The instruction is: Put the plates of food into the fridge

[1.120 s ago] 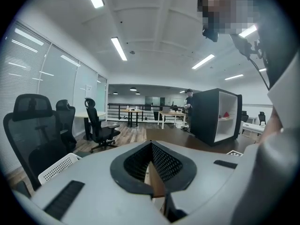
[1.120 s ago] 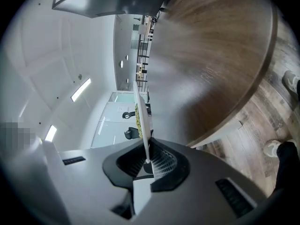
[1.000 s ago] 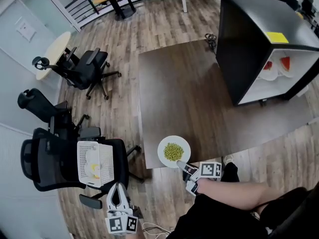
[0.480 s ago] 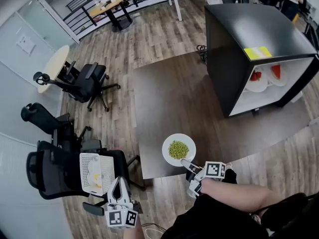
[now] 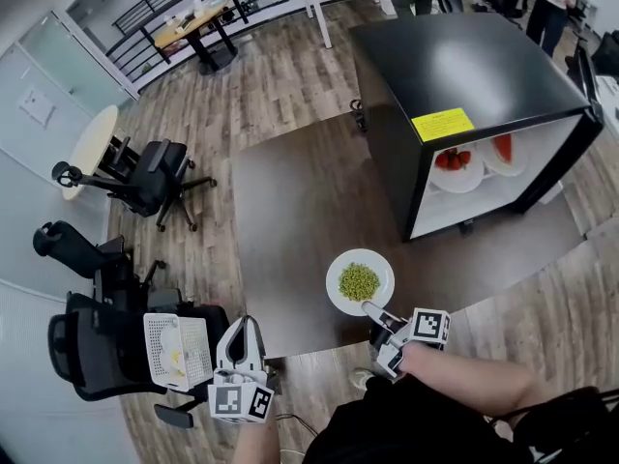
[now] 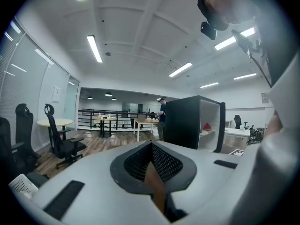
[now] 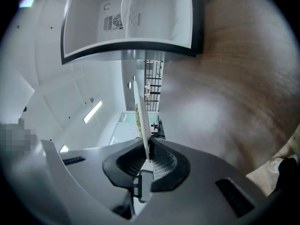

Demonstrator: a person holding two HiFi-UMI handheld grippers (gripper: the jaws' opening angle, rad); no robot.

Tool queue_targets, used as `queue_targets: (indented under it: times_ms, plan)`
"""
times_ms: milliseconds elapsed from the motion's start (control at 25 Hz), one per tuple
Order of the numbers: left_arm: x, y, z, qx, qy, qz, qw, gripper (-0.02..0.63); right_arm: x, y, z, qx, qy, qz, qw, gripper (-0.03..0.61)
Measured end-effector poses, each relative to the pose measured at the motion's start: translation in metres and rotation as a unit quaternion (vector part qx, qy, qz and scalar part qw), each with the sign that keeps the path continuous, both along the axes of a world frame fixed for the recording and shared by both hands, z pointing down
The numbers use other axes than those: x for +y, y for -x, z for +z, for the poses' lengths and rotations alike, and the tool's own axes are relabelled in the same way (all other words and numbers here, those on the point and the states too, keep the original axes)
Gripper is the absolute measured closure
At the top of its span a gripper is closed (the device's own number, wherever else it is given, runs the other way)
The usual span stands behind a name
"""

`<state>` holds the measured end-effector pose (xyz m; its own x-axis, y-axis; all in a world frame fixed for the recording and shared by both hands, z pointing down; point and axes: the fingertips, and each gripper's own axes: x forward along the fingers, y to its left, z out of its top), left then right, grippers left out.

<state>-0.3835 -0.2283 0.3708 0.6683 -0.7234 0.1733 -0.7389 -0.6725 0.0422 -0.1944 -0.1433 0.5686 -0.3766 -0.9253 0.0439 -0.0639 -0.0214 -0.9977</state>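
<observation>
Nearly edge-on, plate [image 7: 142,108] clamped by right tool [image 7: 147,154], greens [image 7: 138,117] half-hidden

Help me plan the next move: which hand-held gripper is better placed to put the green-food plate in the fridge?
Right. The right hand-held gripper grips the green-food plate by its rim, nearer the fridge. The left hand-held gripper holds nothing, beside the office chair.

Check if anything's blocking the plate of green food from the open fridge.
Nothing visible. Only bare table lies between the plate, held by the right gripper, and the fridge's open front; two plates already sit inside.
</observation>
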Motion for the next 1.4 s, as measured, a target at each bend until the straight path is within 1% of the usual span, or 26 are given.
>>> queue_targets:
  times_ms: [120, 320, 520, 640, 760, 1000, 1120, 1200, 1400]
  plan:
    - [0.003, -0.038, -0.003, 0.002, 0.001, 0.024, 0.9997, 0.611, 0.011, -0.031, -0.011, -0.007, -0.014, 0.018, 1.0, 0.56]
    - [0.01, -0.091, -0.005, 0.004, 0.001, 0.057, 0.9984, 0.611, 0.031, -0.076, -0.021, -0.023, -0.012, 0.049, 0.998, 0.56]
    - [0.021, -0.143, -0.003, 0.006, 0.002, 0.086, 0.9963, 0.611, 0.056, -0.124, -0.021, -0.017, -0.009, 0.076, 0.997, 0.56]
    - [0.027, -0.174, -0.005, 0.006, 0.0, 0.104, 0.9945, 0.611, 0.066, -0.147, -0.024, -0.022, -0.006, 0.089, 0.996, 0.56]
    - [0.03, -0.199, -0.007, 0.008, -0.001, 0.115, 0.9934, 0.611, 0.073, -0.17, -0.022, -0.019, -0.003, 0.099, 0.995, 0.56]
    - [0.034, -0.235, -0.011, 0.006, -0.003, 0.119, 0.9929, 0.611, 0.075, -0.205, -0.02, -0.02, -0.001, 0.099, 0.995, 0.56]
    - [0.034, -0.242, -0.005, 0.0, -0.002, 0.115, 0.9934, 0.611, 0.073, -0.22, -0.017, -0.017, 0.006, 0.097, 0.995, 0.56]
    - [0.033, -0.245, -0.001, -0.002, -0.001, 0.105, 0.9945, 0.611, 0.07, -0.231, -0.014, -0.009, 0.007, 0.092, 0.996, 0.56]
    - [0.033, -0.263, 0.004, -0.003, 0.006, 0.078, 0.9969, 0.611, 0.061, -0.257, -0.002, -0.014, 0.018, 0.076, 0.997, 0.56]
